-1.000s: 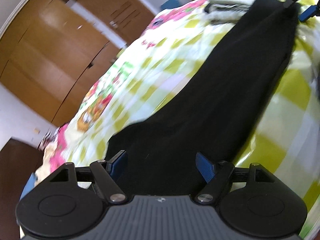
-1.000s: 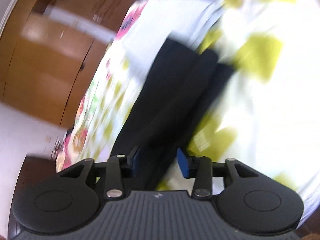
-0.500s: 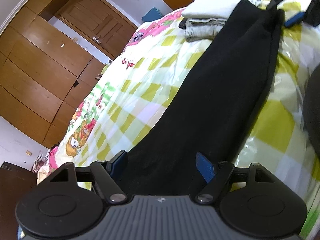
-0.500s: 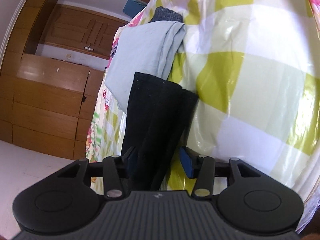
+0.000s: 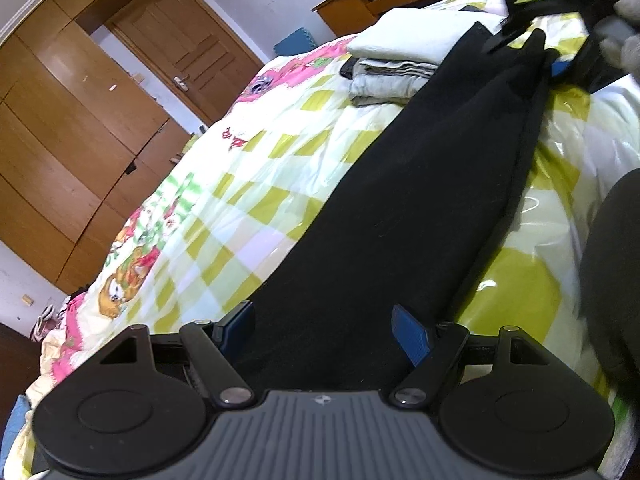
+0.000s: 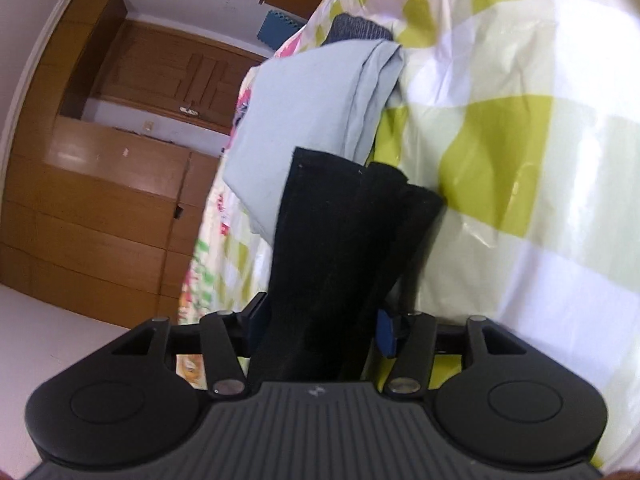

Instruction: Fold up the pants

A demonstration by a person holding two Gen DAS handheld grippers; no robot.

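on the bed (image 5: 248, 184), black pants (image 5: 400, 216) lie stretched out flat as one long strip across the green/yellow checked cover, running from the left gripper (image 5: 326, 328) at the near end to the right gripper (image 5: 556, 62) at the far end. left jaws stand wide, blue pads either side of the wide end of the cloth, fabric passing between them; cannot tell if the pads touch it. right gripper (image 6: 320, 326) jaws narrow, closed on the bunched end of the pants (image 6: 340, 248), which sticks out past the pads in thick folds. stack of folded pale laundry (image 5: 400, 60) sits just beside the far end of the pants, touching. wooden wardrobe (image 5: 72, 128) behind the bed.
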